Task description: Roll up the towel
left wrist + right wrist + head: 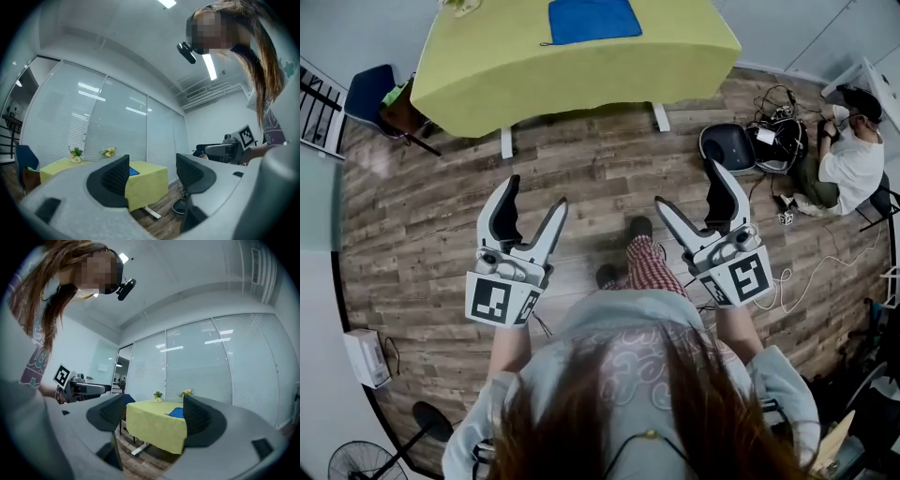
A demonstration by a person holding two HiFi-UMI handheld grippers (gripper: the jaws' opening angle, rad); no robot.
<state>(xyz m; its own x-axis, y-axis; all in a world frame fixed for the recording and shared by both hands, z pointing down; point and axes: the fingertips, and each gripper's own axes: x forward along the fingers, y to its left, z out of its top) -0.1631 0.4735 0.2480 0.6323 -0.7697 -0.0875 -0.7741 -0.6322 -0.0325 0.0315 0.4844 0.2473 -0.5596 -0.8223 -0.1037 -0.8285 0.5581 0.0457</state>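
You stand back from the yellow-green table, both grippers empty.
Your left gripper and right gripper hold their jaws apart above the wood floor; the blue towel lies flat on the table, well ahead.

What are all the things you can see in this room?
towel: one, blue, flat on the table
table: one, yellow-green cloth, far end of the wooden floor
flower pots: two, green and yellow blooms, on the table
chair: one, blue, left of the table
seated person: one, white top, on the floor at right
fan: one, dark, bottom left corner
left gripper: one, white, open, empty
right gripper: one, white, open, empty
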